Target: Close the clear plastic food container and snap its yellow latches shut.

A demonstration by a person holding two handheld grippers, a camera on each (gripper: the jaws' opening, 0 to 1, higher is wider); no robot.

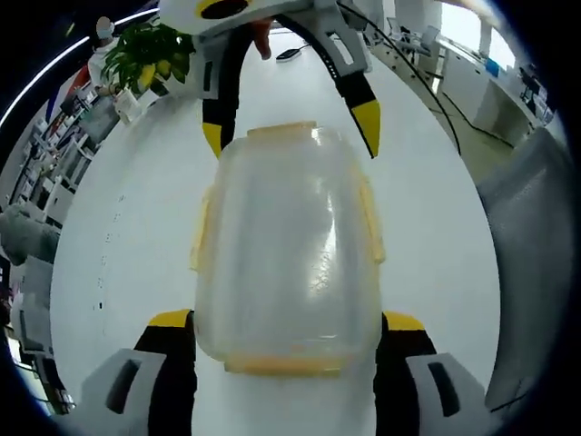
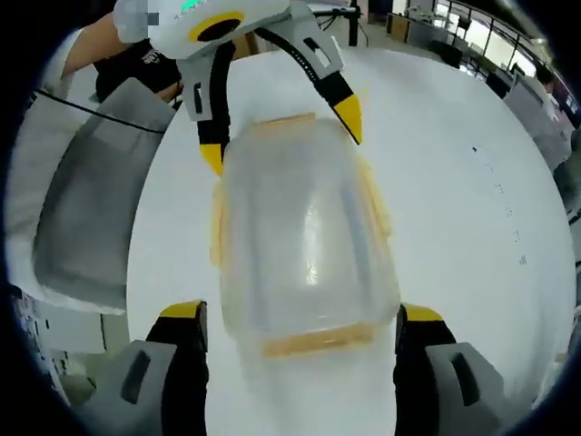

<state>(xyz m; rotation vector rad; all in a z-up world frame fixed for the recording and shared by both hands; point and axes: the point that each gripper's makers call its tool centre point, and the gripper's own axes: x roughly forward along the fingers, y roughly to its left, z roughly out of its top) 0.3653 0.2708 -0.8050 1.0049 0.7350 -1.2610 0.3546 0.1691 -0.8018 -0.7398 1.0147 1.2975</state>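
Left gripper view: The container (image 1: 286, 250) is clear plastic with a lid on top and yellow latches (image 1: 369, 218) along its edges. It sits on the white counter (image 1: 118, 227), between the jaws of the left tool (image 1: 286, 320). Those jaws stand apart, one at each side of the container's near end; contact with its walls cannot be confirmed. The right tool (image 1: 290, 132) enters from the top, its yellow-tipped jaws spread around the container's far end. A potted plant (image 1: 145, 54) stands at the counter's far left edge. A grey chair (image 1: 531, 245) is at the right.

Right gripper view: The same container (image 2: 304, 241) lies between the jaws of the right tool (image 2: 304, 313), which are apart at either side of its near end. The near latch (image 2: 318, 341) shows as a yellow strip across the lid edge. The left tool (image 2: 281, 132) reaches in from the top, jaws apart around the far end. This view adds a grey chair (image 2: 86, 227) at the left and a person's forearm (image 2: 91, 41) behind the left tool.
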